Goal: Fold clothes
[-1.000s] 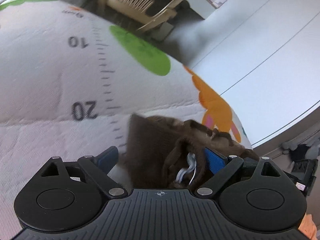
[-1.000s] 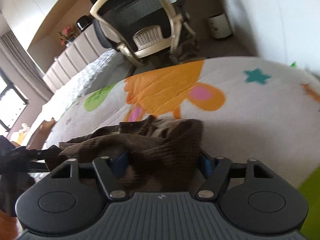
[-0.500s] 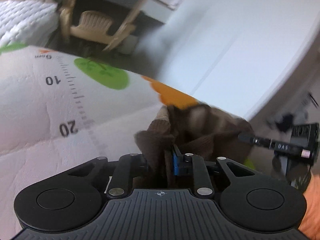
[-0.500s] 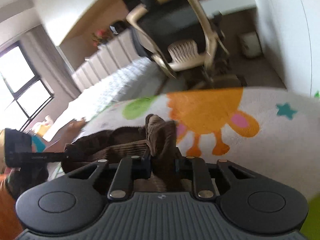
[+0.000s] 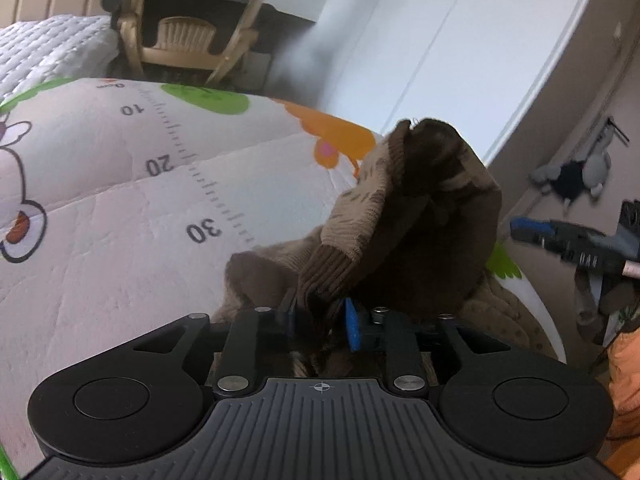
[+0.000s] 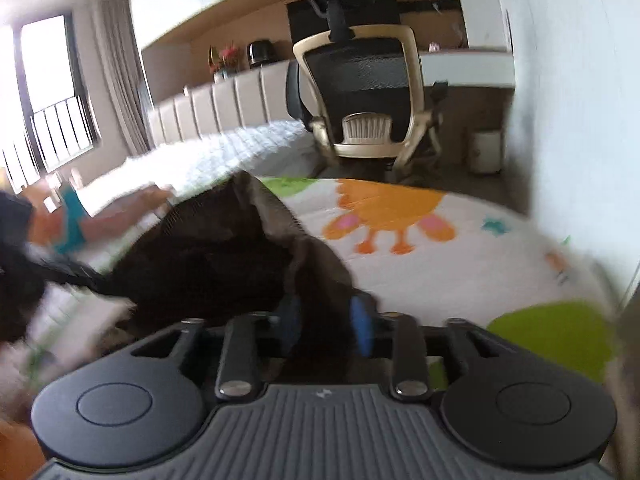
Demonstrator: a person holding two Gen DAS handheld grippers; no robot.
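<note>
A brown knitted garment [image 5: 408, 216] is lifted off a white quilted mat [image 5: 120, 208] printed with ruler numbers and cartoon shapes. My left gripper [image 5: 320, 316] is shut on a ribbed edge of it, cloth bunched between the blue pads. In the right wrist view the same brown garment [image 6: 224, 256] hangs dark and stretched to the left, and my right gripper [image 6: 326, 320] is shut on another part of its edge. The right gripper [image 5: 572, 240] also shows in the left wrist view, at the far right.
An office chair [image 6: 360, 92] with a beige frame stands beyond the mat's far edge. A white wall [image 5: 440, 60] runs along the right side. A bed with a padded headboard [image 6: 224, 100] lies behind. A small white bin [image 6: 486, 150] sits on the floor.
Both grippers went from open around the garment to shut on it, then rose, lifting the brown cloth off the mat and spreading it between them.
</note>
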